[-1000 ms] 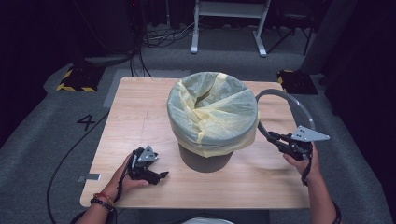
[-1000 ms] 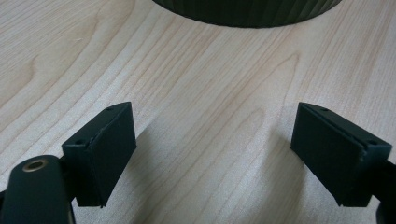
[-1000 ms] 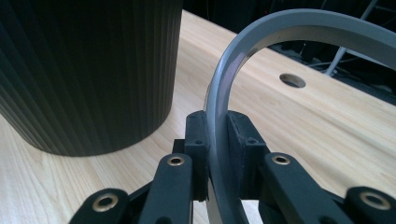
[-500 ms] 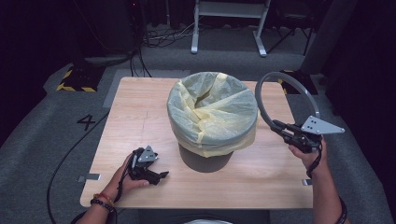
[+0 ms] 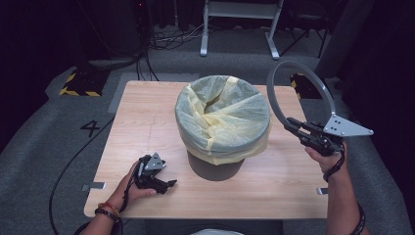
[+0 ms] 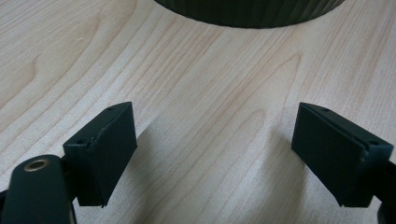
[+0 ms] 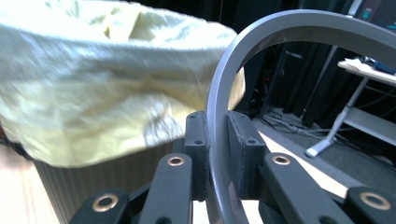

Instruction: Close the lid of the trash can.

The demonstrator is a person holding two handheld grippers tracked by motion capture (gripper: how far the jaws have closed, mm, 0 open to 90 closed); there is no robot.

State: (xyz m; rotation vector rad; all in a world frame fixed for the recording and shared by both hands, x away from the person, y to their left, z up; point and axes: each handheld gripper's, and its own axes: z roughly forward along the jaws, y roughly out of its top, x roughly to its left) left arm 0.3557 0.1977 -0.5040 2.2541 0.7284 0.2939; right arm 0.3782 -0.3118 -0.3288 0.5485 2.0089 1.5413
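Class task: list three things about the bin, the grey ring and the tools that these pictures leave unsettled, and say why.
1. Inside of the dark ribbed bin: high view, folds of its pale yellow plastic liner hide any contents.
2. Thin grey ring clamped in the right tool: right gripper view, top edge cuts off its arc.
3. Bin in the left gripper view, beyond the open left tool: top edge cuts off all but its base.

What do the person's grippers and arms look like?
Both tools are black. The left gripper has two flat, blocky black jaws with small screw holes and a brass-coloured rivet on its linkage. The right gripper shows the same brass rivets and, in the high view, a grey three-cornered plate on top. The arms are bare: the left wrist wears beaded bracelets, the right a dark band.
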